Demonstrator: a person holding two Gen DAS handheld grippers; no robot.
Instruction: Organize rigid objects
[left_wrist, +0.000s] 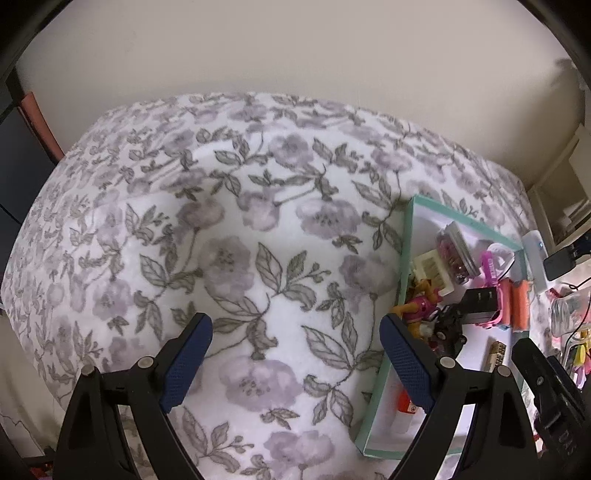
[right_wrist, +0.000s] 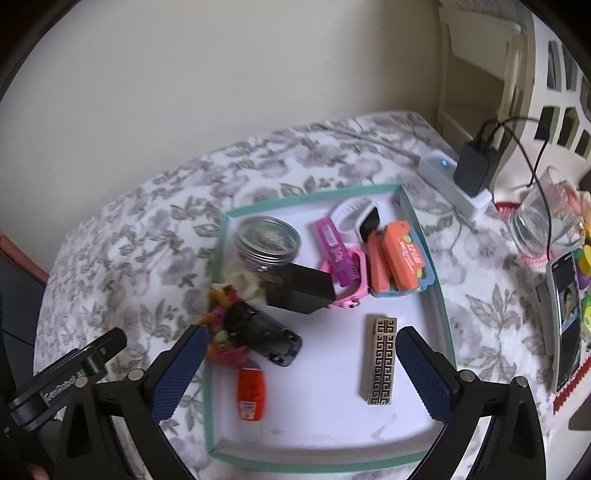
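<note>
A white tray with a teal rim (right_wrist: 439, 295) lies on a floral blanket (left_wrist: 258, 221). In it are a metal-lidded jar (right_wrist: 267, 238), a black box (right_wrist: 299, 290), a pink watch (right_wrist: 349, 291), an orange pack (right_wrist: 400, 258), a black toy car (right_wrist: 264, 332), a small doll (right_wrist: 221, 306), an orange bottle (right_wrist: 251, 387) and a brass patterned bar (right_wrist: 380, 360). My right gripper (right_wrist: 300, 330) hangs open above the tray's near half, holding nothing. My left gripper (left_wrist: 295, 319) is open over bare blanket, left of the tray (left_wrist: 406, 236).
Right of the tray are a white power strip (right_wrist: 441, 168) with a black charger (right_wrist: 476, 164) and cables, a glass jar (right_wrist: 535, 221) and a phone (right_wrist: 565, 317). A pale wall runs behind the blanket. The left gripper's body (right_wrist: 74, 373) shows beside the tray.
</note>
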